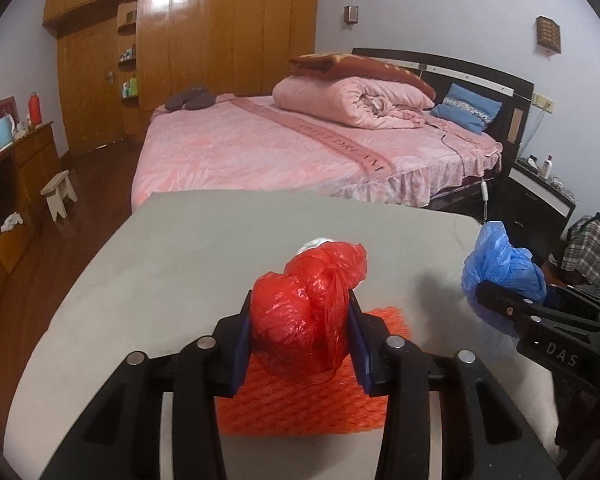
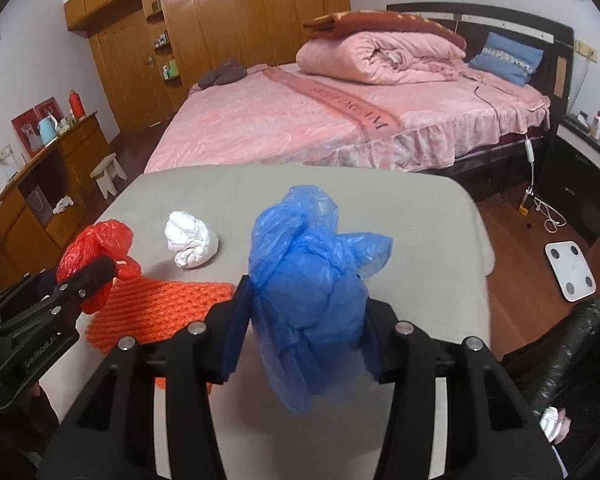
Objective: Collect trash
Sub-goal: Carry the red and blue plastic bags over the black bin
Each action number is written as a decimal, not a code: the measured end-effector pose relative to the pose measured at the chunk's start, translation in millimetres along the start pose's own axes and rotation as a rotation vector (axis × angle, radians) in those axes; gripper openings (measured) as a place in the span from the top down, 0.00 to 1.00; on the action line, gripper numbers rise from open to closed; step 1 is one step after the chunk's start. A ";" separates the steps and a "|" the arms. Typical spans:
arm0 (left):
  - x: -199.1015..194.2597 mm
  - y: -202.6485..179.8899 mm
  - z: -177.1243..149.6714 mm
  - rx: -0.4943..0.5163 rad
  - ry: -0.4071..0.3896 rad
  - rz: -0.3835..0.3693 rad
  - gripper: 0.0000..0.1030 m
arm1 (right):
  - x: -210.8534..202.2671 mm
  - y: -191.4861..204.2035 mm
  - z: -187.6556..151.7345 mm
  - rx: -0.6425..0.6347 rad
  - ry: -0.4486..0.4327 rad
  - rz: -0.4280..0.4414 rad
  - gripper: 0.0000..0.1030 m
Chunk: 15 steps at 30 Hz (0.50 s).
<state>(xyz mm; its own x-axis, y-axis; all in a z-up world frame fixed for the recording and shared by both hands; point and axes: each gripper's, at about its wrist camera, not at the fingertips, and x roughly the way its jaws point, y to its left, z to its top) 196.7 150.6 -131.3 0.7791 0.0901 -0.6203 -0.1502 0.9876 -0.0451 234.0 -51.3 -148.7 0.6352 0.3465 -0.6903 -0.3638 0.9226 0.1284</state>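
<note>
Looking along the left hand-held gripper (image 1: 300,340), I see its two pads clenched on a knotted red plastic bag (image 1: 306,320), squeezed at the bulge so the loose plastic cannot slip out. The bag hangs just above an orange foam net (image 1: 300,408) that lies flat on the grey tabletop (image 1: 160,272). Off to the right the other gripper carries a blue bag (image 1: 500,264) near the tabletop's edge.

From the right wrist view, the right hand-held gripper (image 2: 306,320) is clamped on that crumpled blue bag, gripped across its middle, its tail dangling below the pads. A white wad (image 2: 191,244) (plastic or tissue, I cannot tell) sits on the tabletop, apart from both grippers, with the net beside it. My guess is that both bags are lifted together to be carried off in one trip, leaving the wad and net for later.
</note>
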 end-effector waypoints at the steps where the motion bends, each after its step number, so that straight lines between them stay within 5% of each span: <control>1: -3.7 -3.1 1.2 0.004 -0.004 -0.002 0.60 | -5.3 -1.7 0.4 0.002 -0.008 -0.001 0.55; 15: -61.7 -46.9 4.5 0.043 -0.058 -0.060 0.60 | -87.6 -28.1 -4.7 0.029 -0.101 -0.022 0.54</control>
<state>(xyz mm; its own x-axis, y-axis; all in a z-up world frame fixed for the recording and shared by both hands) 158.4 99.3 -87.4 0.8201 0.0367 -0.5710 -0.0771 0.9959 -0.0467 185.3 -108.3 -95.2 0.7089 0.3403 -0.6178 -0.3300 0.9341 0.1360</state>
